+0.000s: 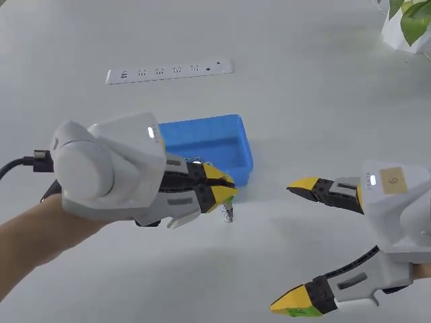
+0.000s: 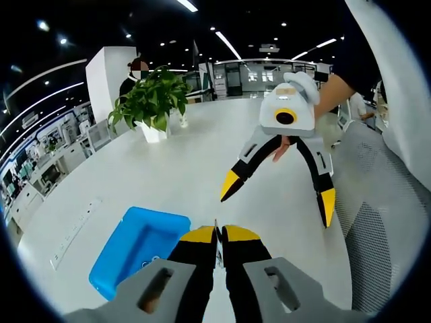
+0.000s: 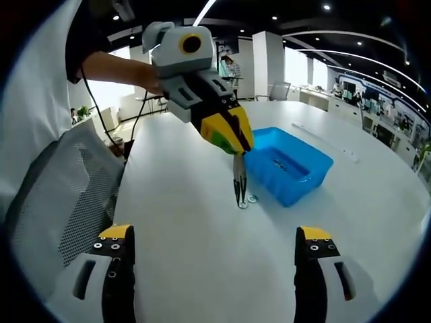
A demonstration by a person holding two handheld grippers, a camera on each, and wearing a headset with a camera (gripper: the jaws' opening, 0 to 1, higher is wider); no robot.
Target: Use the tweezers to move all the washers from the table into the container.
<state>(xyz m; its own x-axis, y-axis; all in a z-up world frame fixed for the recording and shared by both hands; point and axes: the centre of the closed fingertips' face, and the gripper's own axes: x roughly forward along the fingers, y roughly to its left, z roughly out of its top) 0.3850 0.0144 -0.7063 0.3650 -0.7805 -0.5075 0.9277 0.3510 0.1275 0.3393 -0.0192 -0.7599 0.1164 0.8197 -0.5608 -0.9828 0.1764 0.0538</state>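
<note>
Right gripper view: left gripper at upper centre, fingers clamped on the tweezers, tips down at the washers on the white surface, just beside the blue container. At the bottom of frame the right gripper has its fingers spread wide, holding nothing.

Two grippers: left gripper, right gripper. One pair of tweezers, one blue container, one power strip. Two loose washers.

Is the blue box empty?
Not empty: the blue box has a few washers lying on its floor.
</note>
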